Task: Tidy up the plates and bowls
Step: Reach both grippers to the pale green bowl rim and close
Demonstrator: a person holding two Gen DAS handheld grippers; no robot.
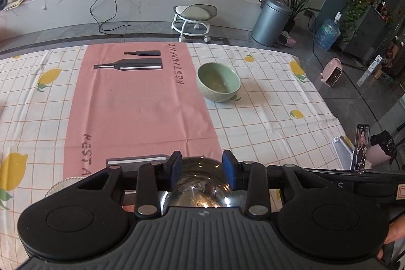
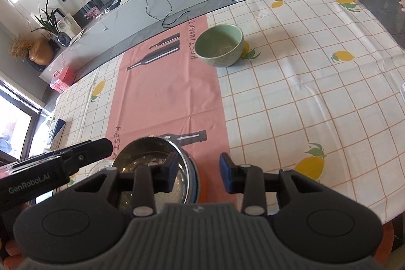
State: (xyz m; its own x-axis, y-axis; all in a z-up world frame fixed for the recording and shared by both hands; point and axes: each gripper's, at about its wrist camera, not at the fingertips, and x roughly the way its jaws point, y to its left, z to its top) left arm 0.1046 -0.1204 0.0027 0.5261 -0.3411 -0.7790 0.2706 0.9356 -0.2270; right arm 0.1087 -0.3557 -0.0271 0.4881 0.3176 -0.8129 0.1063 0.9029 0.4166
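A steel bowl (image 1: 202, 184) (image 2: 149, 156) sits near the table's front edge on a blue-rimmed dish (image 2: 194, 181), with a ridged glass plate (image 1: 59, 185) (image 2: 101, 165) at its left. My left gripper (image 1: 201, 167) hovers over the bowl with its blue pads apart and the shiny wall showing between them. My right gripper (image 2: 198, 170) straddles the bowl's right rim, one finger inside and one outside, neither pad pressing on it. A pale green bowl (image 1: 219, 81) (image 2: 219, 46) stands upright further back, at the right edge of the pink placemat (image 1: 141, 105) (image 2: 164, 92).
The lemon-print tablecloth (image 1: 265, 118) (image 2: 303, 80) covers the table. A phone on a stand (image 1: 362, 147) stands off the table's right corner. Beyond the far edge are a white stool (image 1: 193, 19) and a grey bin (image 1: 270, 22). A person's fingers (image 1: 395, 232) hold the gripper.
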